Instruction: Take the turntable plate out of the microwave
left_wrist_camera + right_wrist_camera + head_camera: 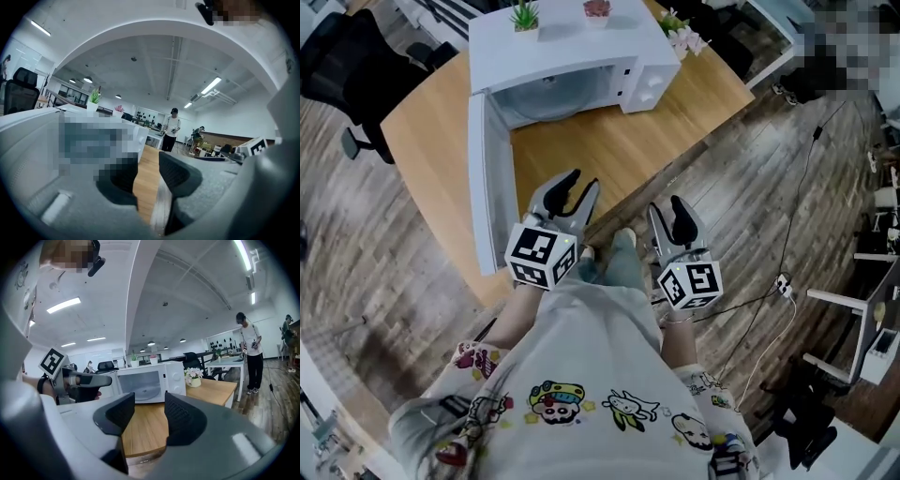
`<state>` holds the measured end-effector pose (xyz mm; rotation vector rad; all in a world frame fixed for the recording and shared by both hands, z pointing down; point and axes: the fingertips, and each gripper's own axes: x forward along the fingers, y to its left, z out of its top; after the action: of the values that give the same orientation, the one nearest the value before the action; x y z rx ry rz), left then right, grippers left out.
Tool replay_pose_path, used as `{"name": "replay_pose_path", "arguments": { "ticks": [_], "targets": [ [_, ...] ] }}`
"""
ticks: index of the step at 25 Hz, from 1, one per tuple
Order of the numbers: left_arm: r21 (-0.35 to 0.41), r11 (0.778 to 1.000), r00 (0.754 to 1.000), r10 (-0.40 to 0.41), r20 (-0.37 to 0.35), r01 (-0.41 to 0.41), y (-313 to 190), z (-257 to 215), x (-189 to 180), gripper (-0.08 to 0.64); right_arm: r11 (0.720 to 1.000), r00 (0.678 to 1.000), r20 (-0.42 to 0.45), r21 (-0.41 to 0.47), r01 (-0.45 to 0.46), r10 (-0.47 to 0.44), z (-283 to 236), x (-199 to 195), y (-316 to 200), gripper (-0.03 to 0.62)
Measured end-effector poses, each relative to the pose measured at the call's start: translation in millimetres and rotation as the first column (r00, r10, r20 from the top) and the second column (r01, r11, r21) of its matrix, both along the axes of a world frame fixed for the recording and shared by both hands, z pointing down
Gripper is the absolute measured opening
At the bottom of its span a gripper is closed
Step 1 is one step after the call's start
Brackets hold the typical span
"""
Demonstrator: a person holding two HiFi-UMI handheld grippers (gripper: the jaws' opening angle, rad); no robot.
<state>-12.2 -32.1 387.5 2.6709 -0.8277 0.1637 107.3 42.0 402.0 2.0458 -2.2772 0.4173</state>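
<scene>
A white microwave (581,52) stands at the far side of a wooden table (581,155), its door (483,178) swung wide open toward me on the left. Inside lies the glass turntable plate (546,97), also seen through the opening in the right gripper view (143,391). My left gripper (581,185) hovers over the table's near edge, open, with nothing between its jaws (146,173). My right gripper (666,208) is beside it over the floor edge, also open and empty (150,411). Both are well short of the microwave.
Two small potted plants (525,14) sit on top of the microwave, and a flower pot (682,37) stands to its right. Black office chairs (347,66) are at the left. Cables (787,281) run over the wooden floor at the right. People stand far off (248,350).
</scene>
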Motion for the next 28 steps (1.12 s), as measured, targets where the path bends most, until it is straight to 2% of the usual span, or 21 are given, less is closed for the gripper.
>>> {"name": "replay_pose_path", "arguments": {
  "ticks": [5, 9, 16, 21, 28],
  "targets": [
    [-0.030, 0.998, 0.998, -0.062, -0.009, 0.061, -22.5, 9.0, -0.4, 0.140, 0.997, 0.997, 0.000, -0.017, 0.072, -0.072, 6.3, 2.8, -41.4, 0.195],
    [-0.043, 0.989, 0.990, -0.143, -0.015, 0.142, -49.3, 13.3, -0.4, 0.140, 0.983, 0.983, 0.000, -0.032, 0.183, -0.183, 10.7, 0.0, -87.1, 0.197],
    [-0.051, 0.950, 0.951, -0.309, -0.012, 0.308, -103.0, 12.9, -6.8, 0.140, 0.936, 0.937, -0.006, -0.033, 0.350, -0.350, 7.9, 1.3, -169.6, 0.202],
    [-0.055, 0.896, 0.898, -0.441, -0.007, 0.440, -134.8, 13.1, -13.8, 0.140, 0.876, 0.876, -0.006, -0.037, 0.481, -0.482, 8.7, -4.7, -216.3, 0.202],
    [-0.072, 0.817, 0.819, -0.574, -0.005, 0.572, -156.0, 18.3, -16.4, 0.144, 0.755, 0.755, -0.012, -0.033, 0.655, -0.656, 10.4, -21.4, -249.2, 0.202]
  ]
}}
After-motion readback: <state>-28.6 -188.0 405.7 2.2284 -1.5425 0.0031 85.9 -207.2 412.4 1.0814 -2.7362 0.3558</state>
